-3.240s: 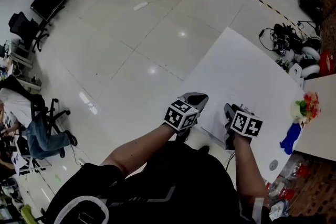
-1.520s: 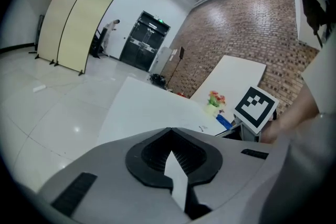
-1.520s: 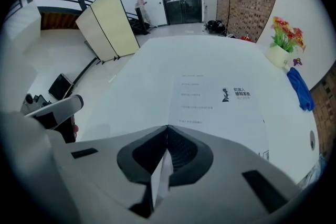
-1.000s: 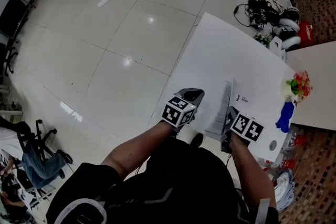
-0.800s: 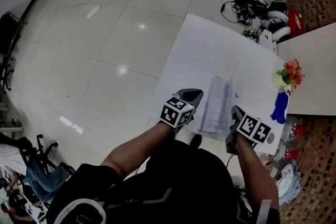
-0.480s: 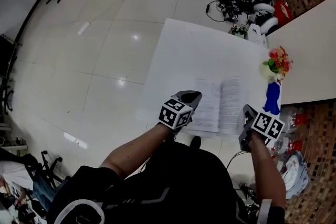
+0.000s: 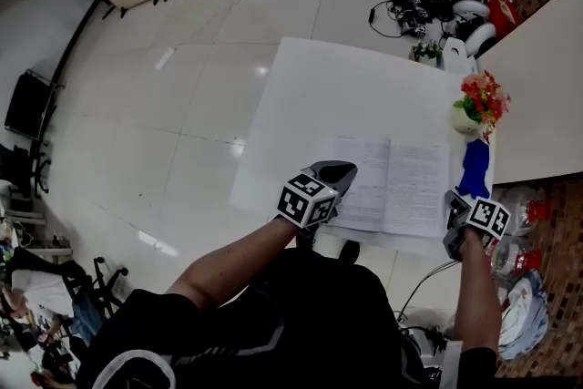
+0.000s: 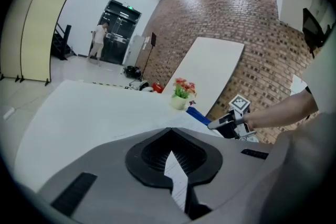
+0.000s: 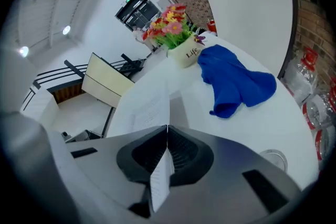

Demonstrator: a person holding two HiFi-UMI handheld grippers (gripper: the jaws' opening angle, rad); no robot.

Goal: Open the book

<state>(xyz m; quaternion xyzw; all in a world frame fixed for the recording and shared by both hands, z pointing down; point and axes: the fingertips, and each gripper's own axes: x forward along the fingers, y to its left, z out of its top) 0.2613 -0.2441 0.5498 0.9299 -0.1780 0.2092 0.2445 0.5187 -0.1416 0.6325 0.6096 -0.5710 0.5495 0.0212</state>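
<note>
Book lies spread flat at the near edge of the white table, toward its right corner. Its left-hand leaf is pinched at the outer edge by the left gripper. The jaws of the right gripper are pressed together on the outer edge of the right-hand leaf.

Hazards, as judged:
- An outward pull on both grips could tear a thin sheet or strain the spine.
- The blue cloth and flower pot stand just beside the right-hand leaf. A sideways sweep could drag the cloth or tip the pot.
</note>
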